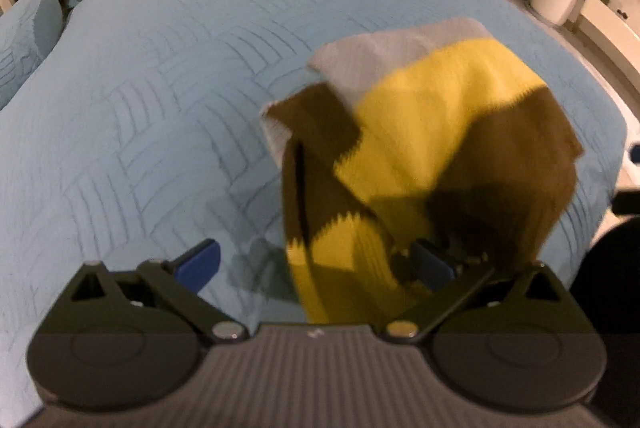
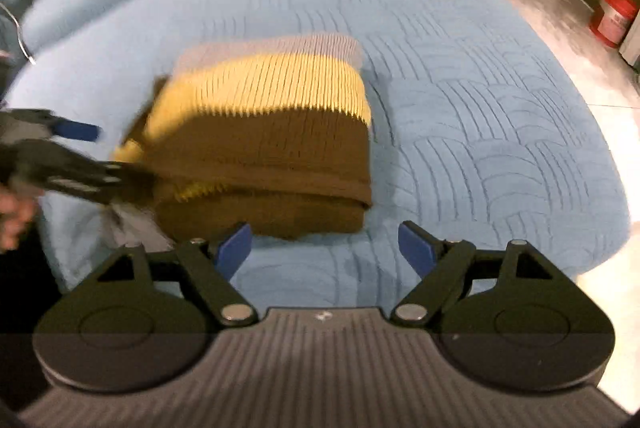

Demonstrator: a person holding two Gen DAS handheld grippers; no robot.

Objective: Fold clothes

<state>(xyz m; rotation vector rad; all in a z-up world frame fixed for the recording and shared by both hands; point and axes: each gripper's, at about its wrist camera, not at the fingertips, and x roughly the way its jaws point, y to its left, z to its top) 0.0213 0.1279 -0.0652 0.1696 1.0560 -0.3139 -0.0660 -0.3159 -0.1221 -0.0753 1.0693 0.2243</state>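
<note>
One folded knit sweater (image 2: 264, 143) on a quilted blue bedspread (image 2: 460, 99), both tools at its near edge.

Far left, a blue pillow (image 1: 28, 39), same stitched fabric. Left gripper (image 1: 316, 262): blue pads spread apart, loose yellow-and-brown knit draped between them, neither pad seen pressing it. Sweater: ribbed, chunky, banded grey, yellow, olive-brown; a thick rectangular stack, long axis left to right, fold edge to the right, grey band far. Right gripper (image 2: 324, 248): jaws wide apart over bare quilt, just near of the stack. Far right, red bucket (image 2: 614, 15) on pale floor.
</note>
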